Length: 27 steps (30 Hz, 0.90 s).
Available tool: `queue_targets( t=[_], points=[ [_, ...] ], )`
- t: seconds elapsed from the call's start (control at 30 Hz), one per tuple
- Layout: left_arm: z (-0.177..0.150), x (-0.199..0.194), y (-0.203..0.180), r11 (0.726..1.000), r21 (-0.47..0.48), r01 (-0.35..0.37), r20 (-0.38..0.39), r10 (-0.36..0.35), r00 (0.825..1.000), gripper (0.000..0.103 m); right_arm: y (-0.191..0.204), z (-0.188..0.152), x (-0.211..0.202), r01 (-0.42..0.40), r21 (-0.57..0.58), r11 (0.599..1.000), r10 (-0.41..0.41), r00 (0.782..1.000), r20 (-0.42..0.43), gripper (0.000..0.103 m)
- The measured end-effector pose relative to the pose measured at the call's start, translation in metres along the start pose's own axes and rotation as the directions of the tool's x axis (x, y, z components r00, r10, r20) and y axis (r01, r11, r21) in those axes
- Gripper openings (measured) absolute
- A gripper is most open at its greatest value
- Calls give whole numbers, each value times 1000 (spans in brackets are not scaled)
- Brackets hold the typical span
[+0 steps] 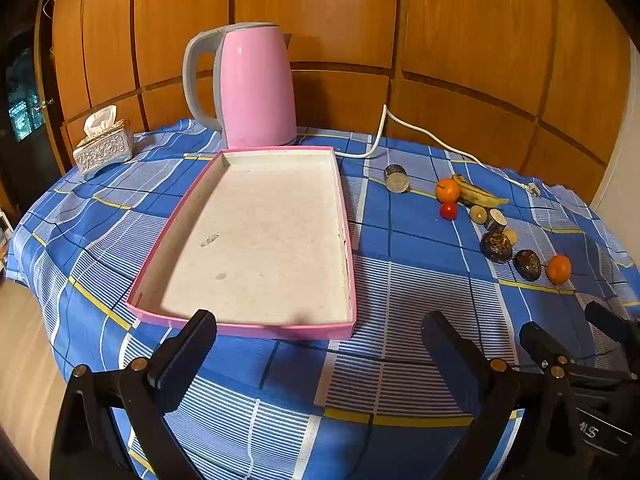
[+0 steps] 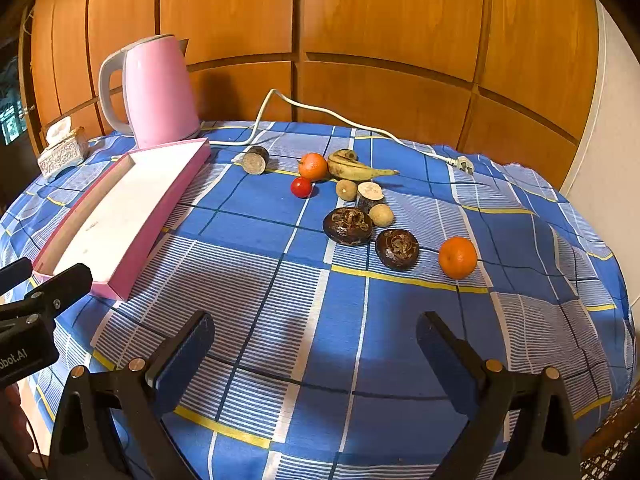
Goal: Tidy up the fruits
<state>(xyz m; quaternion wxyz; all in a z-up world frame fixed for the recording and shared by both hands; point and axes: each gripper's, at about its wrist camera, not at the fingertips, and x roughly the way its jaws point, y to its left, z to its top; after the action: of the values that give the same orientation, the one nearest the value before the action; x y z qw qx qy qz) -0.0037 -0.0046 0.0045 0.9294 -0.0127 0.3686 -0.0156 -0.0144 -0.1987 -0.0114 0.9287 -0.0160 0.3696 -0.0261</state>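
Observation:
A shallow pink tray (image 1: 348,240) with a white floor lies empty on the blue checked tablecloth; it also shows in the right wrist view (image 2: 160,216). To its right lie the fruits: two oranges (image 2: 457,257) (image 2: 313,166), a banana (image 2: 356,168), a small red tomato (image 2: 301,187), two dark brown fruits (image 2: 347,226) (image 2: 397,249), two small tan round fruits and cut dark-skinned pieces (image 2: 369,193) (image 2: 255,161). My left gripper (image 1: 320,340) is open and empty just before the tray's near edge. My right gripper (image 2: 316,344) is open and empty, short of the fruits.
A pink kettle (image 1: 256,88) stands behind the tray, its white cord (image 2: 320,116) trailing right to a plug (image 2: 464,165). A silver tissue box (image 1: 103,148) sits at the far left. The table's round edge drops off at left and right. Wooden panels behind.

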Motion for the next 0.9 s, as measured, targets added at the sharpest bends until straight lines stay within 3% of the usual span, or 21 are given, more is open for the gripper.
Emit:
queue_targets(
  t=[0.57, 0.9],
  points=[
    [0, -1, -4, 1000, 9, -5, 4, 5, 1000, 103, -2, -1, 1, 2, 4, 1000, -2, 1000, 0, 103],
    [0, -1, -9, 999, 34, 7, 7, -7, 1000, 103, -29, 11, 3, 43, 9, 999, -43, 999, 25, 103]
  ],
)
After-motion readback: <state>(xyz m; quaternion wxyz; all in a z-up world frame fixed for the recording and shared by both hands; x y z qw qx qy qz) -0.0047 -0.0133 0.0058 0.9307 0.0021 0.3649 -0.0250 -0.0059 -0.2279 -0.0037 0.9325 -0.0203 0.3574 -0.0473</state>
